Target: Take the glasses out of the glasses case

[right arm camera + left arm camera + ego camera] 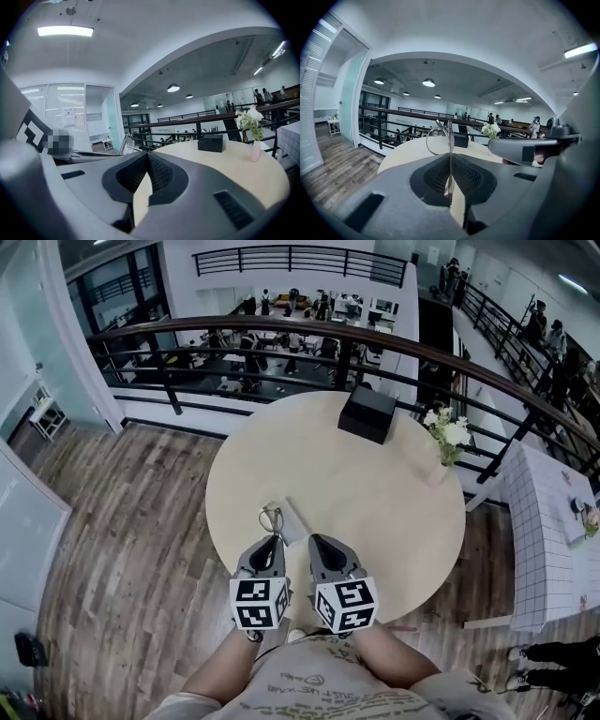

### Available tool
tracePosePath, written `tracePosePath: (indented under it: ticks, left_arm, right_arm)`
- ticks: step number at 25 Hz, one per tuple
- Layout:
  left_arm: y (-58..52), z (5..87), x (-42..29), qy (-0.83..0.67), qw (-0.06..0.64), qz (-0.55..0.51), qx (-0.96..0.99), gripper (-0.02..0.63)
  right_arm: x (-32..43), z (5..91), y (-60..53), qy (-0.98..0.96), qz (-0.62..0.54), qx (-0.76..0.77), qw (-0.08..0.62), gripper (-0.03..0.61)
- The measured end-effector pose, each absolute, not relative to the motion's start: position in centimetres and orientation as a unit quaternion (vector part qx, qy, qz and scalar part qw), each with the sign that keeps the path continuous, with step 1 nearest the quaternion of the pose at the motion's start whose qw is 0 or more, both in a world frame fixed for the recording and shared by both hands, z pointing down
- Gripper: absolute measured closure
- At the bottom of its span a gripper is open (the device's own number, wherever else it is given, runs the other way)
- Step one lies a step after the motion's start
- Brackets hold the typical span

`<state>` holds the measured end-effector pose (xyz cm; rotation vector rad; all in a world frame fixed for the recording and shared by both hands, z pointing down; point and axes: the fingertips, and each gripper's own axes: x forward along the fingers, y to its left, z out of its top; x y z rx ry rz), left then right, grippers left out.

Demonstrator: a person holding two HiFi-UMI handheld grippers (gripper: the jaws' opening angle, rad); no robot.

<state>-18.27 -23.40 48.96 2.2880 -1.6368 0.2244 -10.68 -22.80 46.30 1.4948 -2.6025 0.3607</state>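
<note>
Head view: glasses (272, 518) are gripped by the left gripper (273, 538) over the table's (394, 521) near side. Left gripper view: jaws are pinched on the thin frame, held edge-on, presumably for security. Right gripper view: the right gripper (147, 155) is pressed together, empty, apparently idle.

Head view looks steeply down on the table (375, 493); both gripper views skim low across it.

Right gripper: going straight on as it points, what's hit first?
Probably nothing near: right gripper, shut, aims over bare table toward the railing. The black box and flower vase sit right of that line. The case by its tip lies low; clearance unclear.
</note>
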Motion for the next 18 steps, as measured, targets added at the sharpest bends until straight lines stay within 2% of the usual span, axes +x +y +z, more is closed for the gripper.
tracePosePath:
  ticks: [18]
  left_arm:
    - [-22.6, 50.2, -15.9, -0.55, 0.18, 0.086, 0.811, 0.595]
  right_arm:
    - [-9.7, 47.0, -21.7, -0.855, 0.122, 0.501, 0.064, 0.565]
